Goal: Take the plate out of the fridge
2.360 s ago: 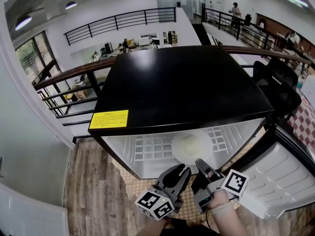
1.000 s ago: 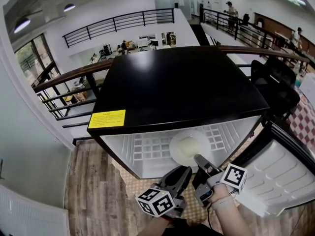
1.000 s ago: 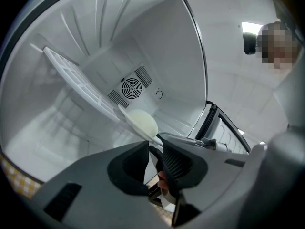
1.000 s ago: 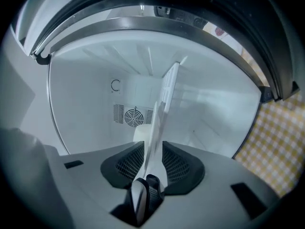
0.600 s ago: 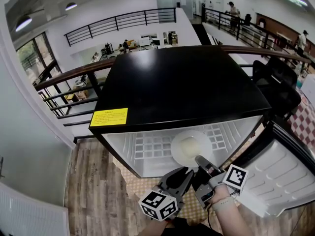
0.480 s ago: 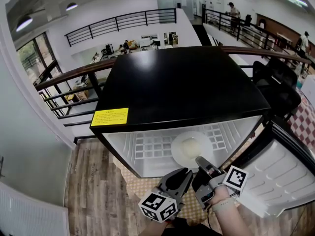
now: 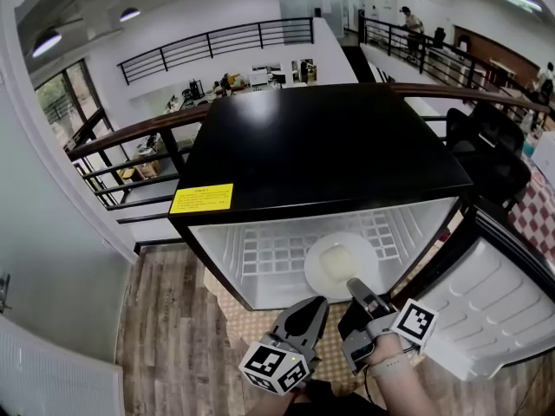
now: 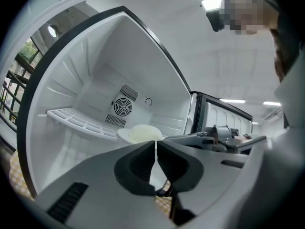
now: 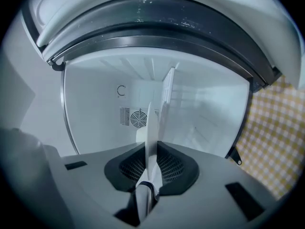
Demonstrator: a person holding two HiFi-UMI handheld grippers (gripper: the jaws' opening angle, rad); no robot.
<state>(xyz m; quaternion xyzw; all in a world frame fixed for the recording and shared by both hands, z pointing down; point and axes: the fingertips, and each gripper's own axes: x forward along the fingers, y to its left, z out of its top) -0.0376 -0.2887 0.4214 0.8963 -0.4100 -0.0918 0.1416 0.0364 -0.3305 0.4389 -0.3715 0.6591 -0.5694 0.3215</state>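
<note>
glossy black is the flat top of the fridge (image 7: 329,146) from the head view, with a yellow rectangular label (image 7: 201,198) at its near left corner. below it the cavity is white moulded plastic, and a white grid shelf (image 7: 277,254) spans it. the plate (image 7: 340,265), round, pale and smooth with a shallow raised centre, lies on that shelf toward the right, at the near edge. my right gripper (image 7: 357,291) reaches its grey tips onto the plate's near rim. my left gripper (image 7: 303,319) hangs just left of it, outside the cavity and apart from the plate. the white ribbed door (image 7: 494,310) stands swung open at the right, over wood-grain floor planks (image 7: 165,319).

from the left gripper view, my two dark ridged pads meet tip to tip with nothing between them. beyond them the plate sits on the shelf, with a round slotted fan grille (image 8: 122,107) on the far wall.

from the right gripper view, the plate shows edge-on as a thin white blade running between my ribbed pads, which are pressed against it from both sides. a dark rubbery door seal (image 9: 157,27) arcs overhead, and a yellow-and-white checked mat (image 9: 281,142) shows at the right.
</note>
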